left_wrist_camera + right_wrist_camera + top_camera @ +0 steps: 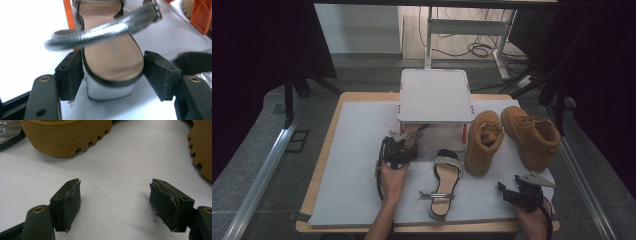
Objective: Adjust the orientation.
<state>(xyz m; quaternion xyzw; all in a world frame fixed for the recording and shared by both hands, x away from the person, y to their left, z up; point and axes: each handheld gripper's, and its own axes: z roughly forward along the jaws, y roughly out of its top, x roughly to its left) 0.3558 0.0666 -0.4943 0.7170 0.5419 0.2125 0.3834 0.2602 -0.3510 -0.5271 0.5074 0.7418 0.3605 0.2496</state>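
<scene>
While the left gripper (112, 72) stands at the raised tray's (435, 95) near edge, the sandal's (112, 60) heel sits between its parted jaws, the left pad (73, 72) touching, the right just clear.

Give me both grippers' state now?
Left gripper: open around the heel of the silver-strapped sandal, pads not pressing.
Right gripper: open, empty.
</scene>
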